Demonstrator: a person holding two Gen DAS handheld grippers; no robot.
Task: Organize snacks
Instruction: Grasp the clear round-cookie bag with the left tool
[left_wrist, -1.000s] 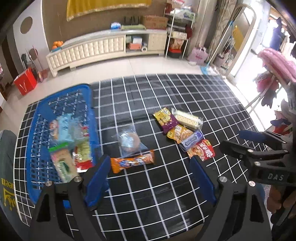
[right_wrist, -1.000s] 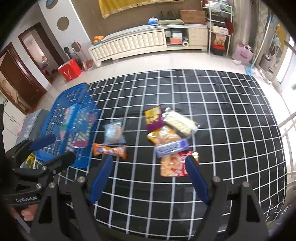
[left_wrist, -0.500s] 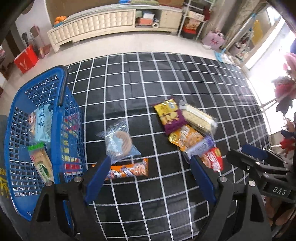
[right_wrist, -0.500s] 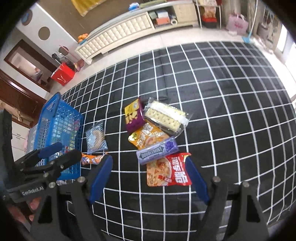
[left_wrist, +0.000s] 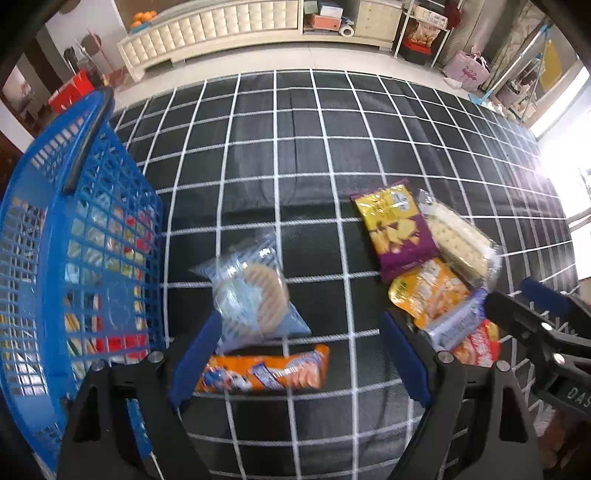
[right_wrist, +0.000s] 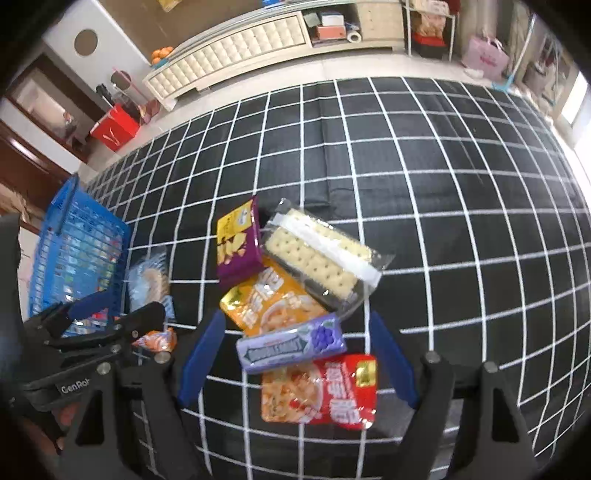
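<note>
Your left tool (left_wrist: 299, 360), wide and empty, straddles the long orange foil-wrapped biscuit pack (left_wrist: 263, 370), its long axis crosswise to the fingers.

Bright daylight from right, window glare, fisheye warp, slight blur.

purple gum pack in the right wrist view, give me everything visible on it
The gum pack is a slim, glossy purple-lilac pack with a printed wordmark and a grape picture at its right end, looking sealed and undamaged. It lies flat on the checked mat, slightly tilted, right end higher in the image. It overlaps the orange pouch above and the red pouch below. It sits between the open fingers of the right gripper, which does not grip it.
</note>
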